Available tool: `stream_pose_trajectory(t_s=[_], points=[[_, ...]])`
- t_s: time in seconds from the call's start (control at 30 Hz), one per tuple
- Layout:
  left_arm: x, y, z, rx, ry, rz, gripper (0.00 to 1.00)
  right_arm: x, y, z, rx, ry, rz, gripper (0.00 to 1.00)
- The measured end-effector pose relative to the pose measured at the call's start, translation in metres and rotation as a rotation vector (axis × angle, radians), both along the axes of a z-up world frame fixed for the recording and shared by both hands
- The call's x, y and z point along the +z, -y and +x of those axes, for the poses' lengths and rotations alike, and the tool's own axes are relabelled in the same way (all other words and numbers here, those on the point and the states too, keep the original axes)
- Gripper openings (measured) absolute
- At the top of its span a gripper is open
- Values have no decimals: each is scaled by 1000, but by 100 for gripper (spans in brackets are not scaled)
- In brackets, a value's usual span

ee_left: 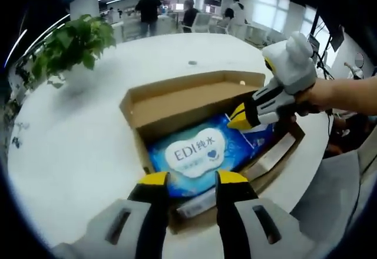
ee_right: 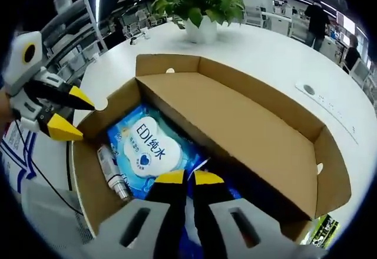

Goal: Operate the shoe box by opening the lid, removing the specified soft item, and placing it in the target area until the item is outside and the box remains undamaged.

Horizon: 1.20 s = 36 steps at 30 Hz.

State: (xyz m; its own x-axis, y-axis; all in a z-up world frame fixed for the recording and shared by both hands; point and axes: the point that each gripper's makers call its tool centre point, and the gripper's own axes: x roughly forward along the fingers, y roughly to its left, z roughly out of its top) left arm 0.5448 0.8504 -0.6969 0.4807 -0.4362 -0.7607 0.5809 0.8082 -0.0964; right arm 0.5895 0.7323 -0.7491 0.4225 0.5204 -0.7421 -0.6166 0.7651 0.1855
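The cardboard shoe box (ee_left: 134, 107) lies open on the white table, and its lid (ee_right: 235, 123) stands raised along one long side. A blue wipes pack (ee_left: 197, 153) with a white label lies flat inside, also seen as the wipes pack (ee_right: 147, 147). My left gripper (ee_left: 193, 179) is open at the box's near wall, over the pack's edge. It enters the right gripper view as the left gripper (ee_right: 73, 115), with its jaws apart by the box corner. My right gripper (ee_right: 188, 179) has its jaws almost together with blue wrapper between them. The right gripper (ee_left: 240, 118) sits at the pack's far corner.
A small white bottle (ee_right: 112, 173) lies in the box beside the pack. A potted green plant (ee_right: 200, 6) stands on the table (ee_right: 277, 53) beyond the box; the plant (ee_left: 70, 44) is at upper left in the left gripper view. People stand at desks far behind.
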Motion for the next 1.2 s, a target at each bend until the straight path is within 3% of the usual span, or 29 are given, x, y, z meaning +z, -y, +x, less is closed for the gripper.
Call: stream_pose_trajectory(t_s=[0.2,0.53,1.2], points=[[-6,6,-3,-11,-17,-1,28,12,4,-6,33,44,-16,0],[-16,9,0,-17,-41,10,27,29,21,-11,17,65,-22,0],[-68,35,12,-64,-191,51,21,37,57,-23,-1,72,-56,0]])
